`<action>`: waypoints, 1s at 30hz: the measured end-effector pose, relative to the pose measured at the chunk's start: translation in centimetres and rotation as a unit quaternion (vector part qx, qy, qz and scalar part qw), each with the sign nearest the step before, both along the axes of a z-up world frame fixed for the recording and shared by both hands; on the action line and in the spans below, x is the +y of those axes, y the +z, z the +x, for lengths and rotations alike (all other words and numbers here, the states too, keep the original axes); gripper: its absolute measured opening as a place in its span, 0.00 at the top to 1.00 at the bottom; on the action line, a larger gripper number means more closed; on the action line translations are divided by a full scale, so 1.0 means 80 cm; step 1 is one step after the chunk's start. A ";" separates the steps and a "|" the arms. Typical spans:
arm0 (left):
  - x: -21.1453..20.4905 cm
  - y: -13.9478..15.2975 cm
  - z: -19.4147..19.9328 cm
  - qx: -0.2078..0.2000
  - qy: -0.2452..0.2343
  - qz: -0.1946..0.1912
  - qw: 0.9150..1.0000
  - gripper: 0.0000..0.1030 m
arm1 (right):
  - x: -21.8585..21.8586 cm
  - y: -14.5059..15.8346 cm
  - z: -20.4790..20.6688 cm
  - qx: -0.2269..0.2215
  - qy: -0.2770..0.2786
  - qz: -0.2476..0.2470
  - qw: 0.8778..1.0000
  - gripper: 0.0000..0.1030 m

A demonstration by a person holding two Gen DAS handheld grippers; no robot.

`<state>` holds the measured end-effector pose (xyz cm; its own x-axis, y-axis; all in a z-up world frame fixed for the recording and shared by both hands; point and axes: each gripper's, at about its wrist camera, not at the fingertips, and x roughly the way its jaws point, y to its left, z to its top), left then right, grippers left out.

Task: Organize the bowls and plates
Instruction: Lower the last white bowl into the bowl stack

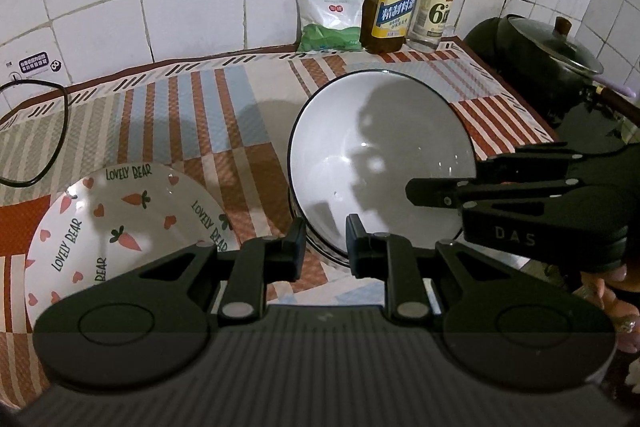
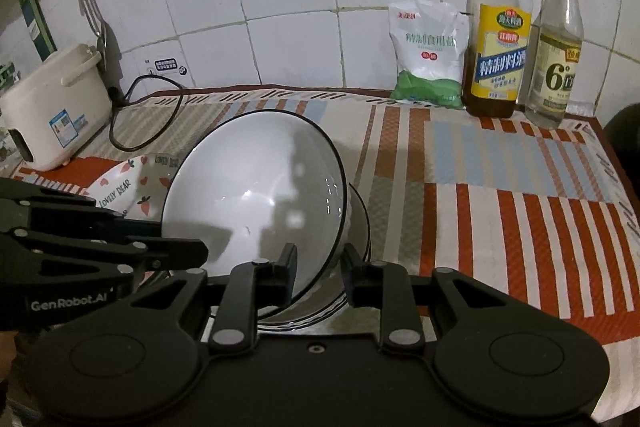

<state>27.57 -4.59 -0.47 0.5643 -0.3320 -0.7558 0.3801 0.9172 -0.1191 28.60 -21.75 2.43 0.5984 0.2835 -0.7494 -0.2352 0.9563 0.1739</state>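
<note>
White carrot-print plate (image 1: 120, 223) lies flat on the striped mat (image 1: 192, 115), left of the left gripper (image 1: 326, 247), whose fingers straddle the near rim of a tilted grey bowl (image 1: 380, 155); contact unclear. Right gripper (image 2: 320, 273) likewise brackets that rim, bowl leaning on another dish (image 2: 320, 315) beneath; grip not discernible.

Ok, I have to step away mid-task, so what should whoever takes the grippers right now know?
Left gripper: appears clamped on the left rim of the white bowl.
Right gripper: appears clamped on its right rim.
The bowl is tilted steeply, with its base in a second bowl on the striped mat.
Carrot plate lies flat to the left.
Done: bowls partly nested.
Left: seat the white bowl level, release, then sort the plate.
</note>
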 end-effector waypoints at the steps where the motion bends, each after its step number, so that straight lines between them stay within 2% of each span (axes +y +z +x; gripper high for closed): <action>1: 0.000 0.000 0.001 0.002 0.000 -0.001 1.000 0.81 | -0.001 0.000 0.001 0.003 -0.002 0.004 1.000 0.70; 3: 0.001 -0.001 0.005 0.008 0.002 -0.003 1.000 0.80 | -0.001 0.001 0.001 0.009 -0.009 0.015 1.000 0.67; 6: 0.002 -0.004 0.011 0.018 0.005 -0.003 1.000 0.80 | -0.005 0.006 -0.001 0.024 -0.015 0.055 0.998 0.54; 11: 0.006 -0.012 0.020 0.036 0.012 -0.021 0.999 0.80 | -0.013 0.010 0.000 0.031 -0.022 0.067 0.997 0.54; 18: 0.006 -0.009 0.014 0.018 0.010 -0.023 1.000 0.80 | -0.022 0.022 -0.003 0.012 -0.014 0.055 0.998 0.54; 21: 0.005 -0.007 0.011 0.011 0.014 -0.019 1.000 0.80 | -0.019 0.018 -0.006 -0.005 -0.014 0.029 0.999 0.68; 26: 0.008 -0.003 0.003 -0.010 0.011 -0.020 1.000 0.80 | -0.035 0.006 -0.007 -0.005 -0.022 0.062 0.998 0.72; 30: 0.011 0.000 -0.002 -0.016 0.007 -0.027 0.999 0.79 | -0.032 -0.005 -0.009 -0.009 -0.016 0.052 0.998 0.75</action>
